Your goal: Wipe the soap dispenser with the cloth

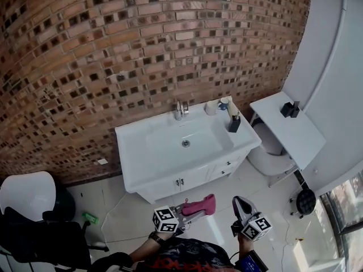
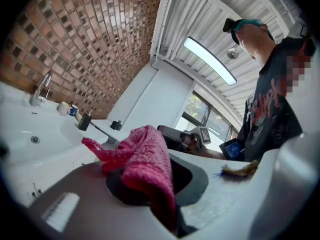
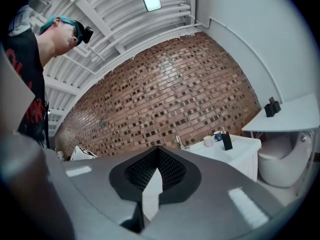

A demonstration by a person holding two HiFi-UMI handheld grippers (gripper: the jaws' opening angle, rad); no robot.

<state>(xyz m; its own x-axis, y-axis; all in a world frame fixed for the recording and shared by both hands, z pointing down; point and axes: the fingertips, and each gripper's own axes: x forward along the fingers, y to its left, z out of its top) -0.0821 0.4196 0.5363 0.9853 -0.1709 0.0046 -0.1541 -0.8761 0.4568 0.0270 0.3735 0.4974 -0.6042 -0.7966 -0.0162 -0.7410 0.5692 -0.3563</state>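
Jaws of the left gripper (image 1: 191,211) were clamped on the pink cloth (image 1: 200,205), held ready for wiping; the right gripper (image 1: 239,204) had them together, empty. The soap dispenser (image 1: 234,123) stood at the basin's (image 1: 131,157) right rear corner, well ahead, unreached.

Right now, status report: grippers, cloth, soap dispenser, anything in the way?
Left gripper shut on pink cloth; right gripper shut, empty. Soap dispenser on vanity, well ahead, untouched. Two cups close behind it.
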